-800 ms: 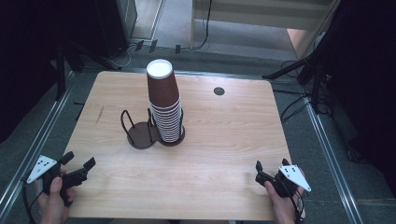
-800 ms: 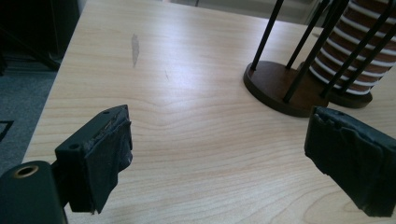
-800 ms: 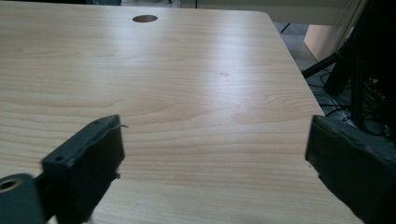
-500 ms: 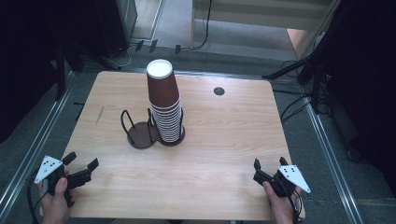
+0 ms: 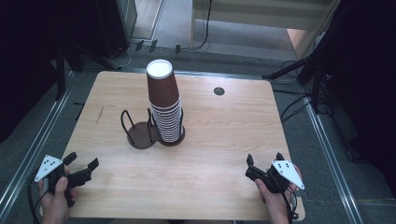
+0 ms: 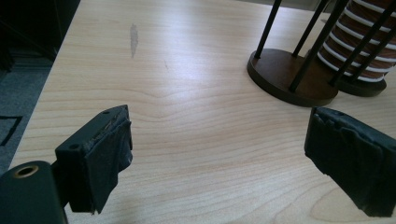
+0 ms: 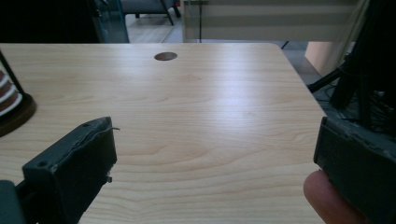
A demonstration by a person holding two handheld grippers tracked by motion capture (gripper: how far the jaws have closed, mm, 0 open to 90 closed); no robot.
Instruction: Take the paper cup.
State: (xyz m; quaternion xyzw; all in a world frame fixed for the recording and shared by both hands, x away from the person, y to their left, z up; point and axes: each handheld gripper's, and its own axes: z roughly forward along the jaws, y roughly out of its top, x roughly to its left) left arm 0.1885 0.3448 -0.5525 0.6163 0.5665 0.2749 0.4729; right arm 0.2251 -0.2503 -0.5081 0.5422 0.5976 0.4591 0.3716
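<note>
While both grippers hang over the near edge of the wooden table, the stack of brown paper cups stands upright near the table's middle, well apart from either of them. The cups sit nested one inside another, white rims showing as rings down the lower half, and the topmost cup shows a white top. The stack fills one seat of a dark two-seat cup holder — its round base and thin black wire uprights enclose the cups on the right seat, while the left seat beside it holds nothing. The left gripper is at the near left corner, its jaws released and spread with only bare tabletop between them. The right gripper is at the near right corner — likewise released, jaws wide, grasping nothing
</note>
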